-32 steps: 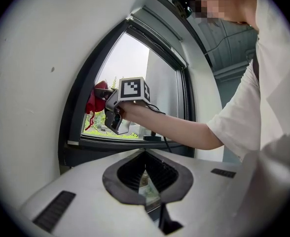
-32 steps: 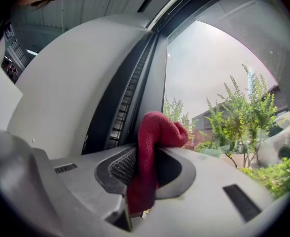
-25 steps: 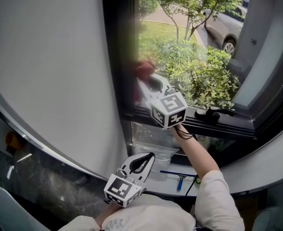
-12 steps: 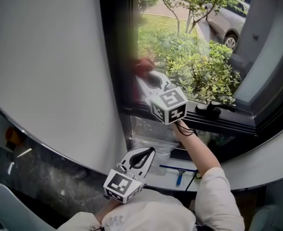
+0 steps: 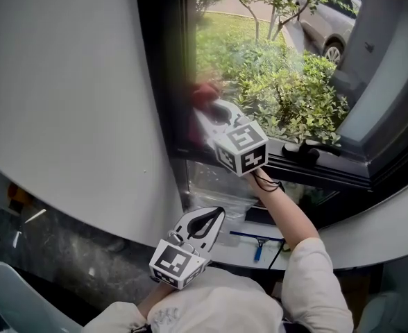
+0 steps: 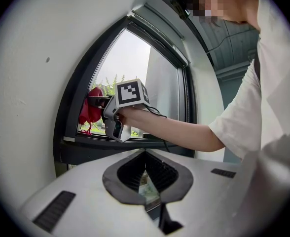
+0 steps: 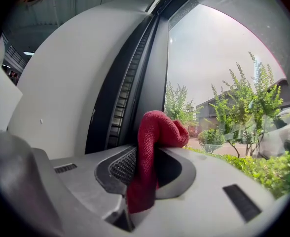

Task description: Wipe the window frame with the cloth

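Just 1 red cloth [image 7: 152,142], pinched lengthwise in the jaws of the right gripper [image 5: 212,109]. Its long axis runs along them; the free end is bunched past the tips, pointing at the dark upright of the window frame [image 5: 164,68], near the bottom corner. 2 grippers total: left gripper [image 6: 145,157] sits lower, well apart, jaws together, nothing btwn them.

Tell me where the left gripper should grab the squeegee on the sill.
Probably take the squeegee by its short blue handle, bringing the left gripper down from above, jaws across it. It lies flat with the handle pointing toward the person, and the blade bar runs crosswise, too long to span.
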`<act>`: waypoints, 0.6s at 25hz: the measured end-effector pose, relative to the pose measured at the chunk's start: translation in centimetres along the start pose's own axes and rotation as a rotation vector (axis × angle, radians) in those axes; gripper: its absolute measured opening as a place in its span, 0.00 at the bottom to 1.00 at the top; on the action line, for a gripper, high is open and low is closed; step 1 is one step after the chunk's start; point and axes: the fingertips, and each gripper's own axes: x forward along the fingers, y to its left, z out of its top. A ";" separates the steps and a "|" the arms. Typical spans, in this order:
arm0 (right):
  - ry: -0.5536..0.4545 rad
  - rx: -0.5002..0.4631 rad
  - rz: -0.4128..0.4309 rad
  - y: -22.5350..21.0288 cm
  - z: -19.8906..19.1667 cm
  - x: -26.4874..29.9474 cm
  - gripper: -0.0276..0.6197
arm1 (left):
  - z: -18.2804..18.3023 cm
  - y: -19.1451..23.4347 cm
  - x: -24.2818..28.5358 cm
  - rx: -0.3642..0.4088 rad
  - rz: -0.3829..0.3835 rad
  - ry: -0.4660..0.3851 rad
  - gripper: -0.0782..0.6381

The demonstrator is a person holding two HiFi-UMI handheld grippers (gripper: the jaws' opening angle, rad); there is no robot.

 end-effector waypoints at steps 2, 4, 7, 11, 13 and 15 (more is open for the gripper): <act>0.012 -0.003 0.004 0.0 -0.2 0.0 0.16 | 0.0 0.0 0.1 0.001 -0.001 0.000 0.12; 0.021 -0.004 0.008 0.0 -0.4 0.0 0.16 | 0.0 -0.1 0.1 0.000 -0.003 0.000 0.12; 0.036 -0.001 0.019 0.1 -0.9 0.1 0.16 | 0.0 -0.2 0.2 -0.002 -0.003 0.002 0.12; 0.052 0.008 0.031 0.3 -1.6 0.1 0.16 | -0.2 -0.2 0.4 -0.002 -0.004 0.005 0.12; 0.060 0.012 0.035 0.4 -2.0 0.1 0.16 | -0.1 -0.3 0.5 -0.004 -0.009 0.004 0.12; 0.068 0.016 0.040 0.4 -2.3 0.2 0.16 | 0.0 -0.4 0.5 -0.005 -0.011 0.003 0.12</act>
